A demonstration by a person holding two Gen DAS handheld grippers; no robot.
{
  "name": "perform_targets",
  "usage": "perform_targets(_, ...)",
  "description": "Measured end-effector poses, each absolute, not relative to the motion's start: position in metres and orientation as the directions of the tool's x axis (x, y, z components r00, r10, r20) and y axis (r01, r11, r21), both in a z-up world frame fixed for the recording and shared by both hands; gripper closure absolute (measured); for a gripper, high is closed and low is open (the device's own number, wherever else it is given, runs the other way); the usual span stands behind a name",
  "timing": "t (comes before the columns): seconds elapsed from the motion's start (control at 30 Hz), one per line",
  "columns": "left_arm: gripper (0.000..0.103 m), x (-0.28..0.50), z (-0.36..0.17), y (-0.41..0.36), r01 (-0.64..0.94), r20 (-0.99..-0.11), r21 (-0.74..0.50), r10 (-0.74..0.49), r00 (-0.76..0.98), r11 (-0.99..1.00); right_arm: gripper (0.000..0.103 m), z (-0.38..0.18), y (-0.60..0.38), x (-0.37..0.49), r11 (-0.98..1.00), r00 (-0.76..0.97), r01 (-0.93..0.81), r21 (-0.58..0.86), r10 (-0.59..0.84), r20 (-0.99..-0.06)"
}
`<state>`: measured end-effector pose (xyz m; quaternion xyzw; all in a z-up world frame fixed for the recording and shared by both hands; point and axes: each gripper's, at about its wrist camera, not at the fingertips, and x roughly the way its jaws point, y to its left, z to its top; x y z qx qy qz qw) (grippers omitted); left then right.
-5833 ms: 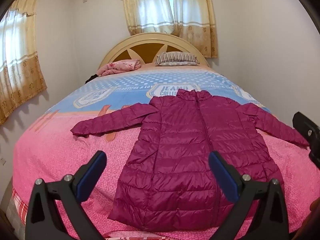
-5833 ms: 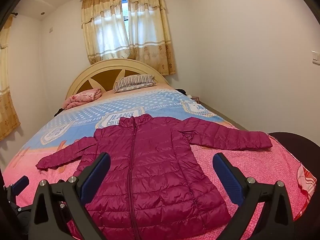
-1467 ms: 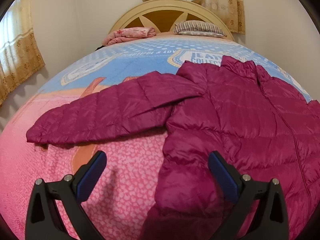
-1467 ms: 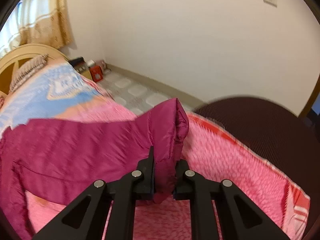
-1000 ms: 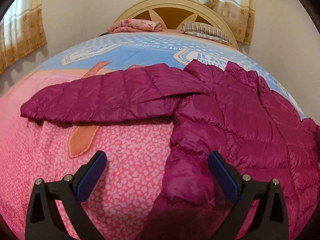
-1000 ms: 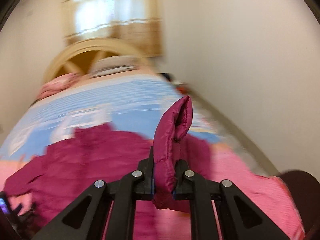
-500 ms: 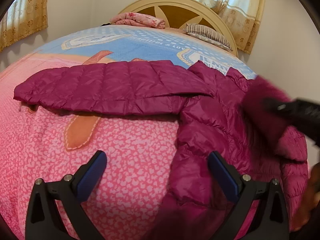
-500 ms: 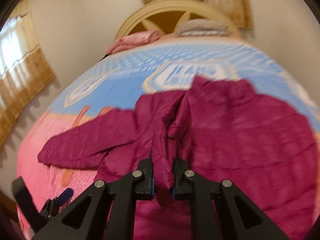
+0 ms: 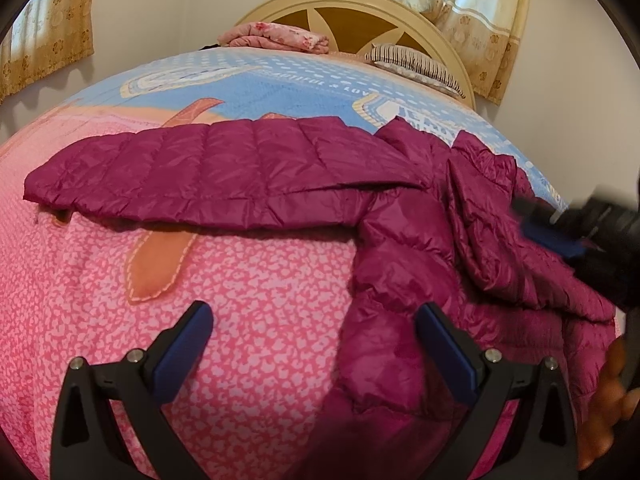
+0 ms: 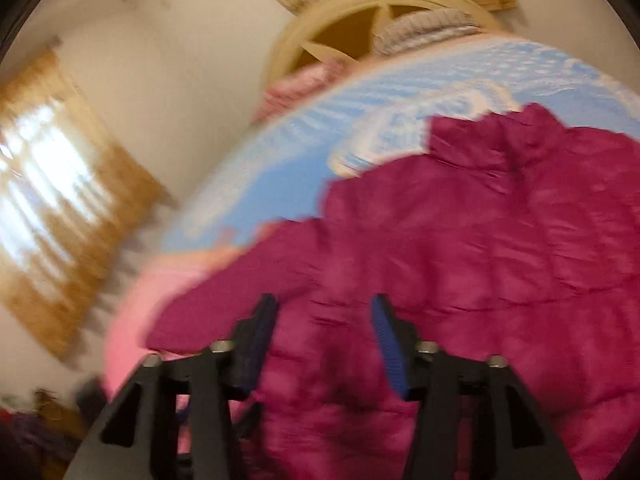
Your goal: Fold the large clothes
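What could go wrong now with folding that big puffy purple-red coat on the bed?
1. The folded-over sleeve looks bunched and puffy on the coat; as the right claw opens with nothing pinched between its pads, the sleeve may spring or slide back.
2. The other sleeve lies stretched out across the bed. The left claw hangs open by the coat's edge, not the sleeve, so a grab here may drag the whole coat crooked.

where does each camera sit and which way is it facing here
Left wrist: on the left hand-held gripper, angled down at the jacket's outstretched sleeve; its open fingers show.
Right wrist: on the right hand-held gripper, over the jacket body, blurred; its fingers show, jaws opening, clamping nothing.
Shared: jacket, bedspread, headboard.
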<state>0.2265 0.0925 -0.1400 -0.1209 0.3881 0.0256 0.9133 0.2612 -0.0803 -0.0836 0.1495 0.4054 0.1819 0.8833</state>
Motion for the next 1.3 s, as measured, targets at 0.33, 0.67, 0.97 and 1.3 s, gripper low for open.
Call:
perform_targets(0.33,0.000,0.235,-0.139,0.082,-0.150,-0.743,-0.117,0.014,0.669,0.982,0.080,-0.098,-0.069,0.271,0.892,0.540,-0.188,0.410,0.443,-0.716)
perform_targets(0.67,0.000,0.237,-0.091,0.053,-0.098,-0.677,-0.028,0.053,0.734,0.995,0.079,-0.021,-0.194,0.237,0.990,0.773,0.029,0.135,0.064,-0.631)
perform_targets(0.97,0.000,0.265,-0.075,0.012,-0.042,-0.642,0.061,0.071,0.764,0.997,0.079,-0.064,-0.291,0.255,0.966,0.693,0.247,0.079,-0.119,-0.711)
perform_targets(1.3,0.000,0.288,-0.077,-0.024,-0.011,-0.630,0.109,0.077,0.773,0.994,0.078,-0.104,-0.303,0.263,0.960,0.636,0.270,0.075,-0.119,-0.763)
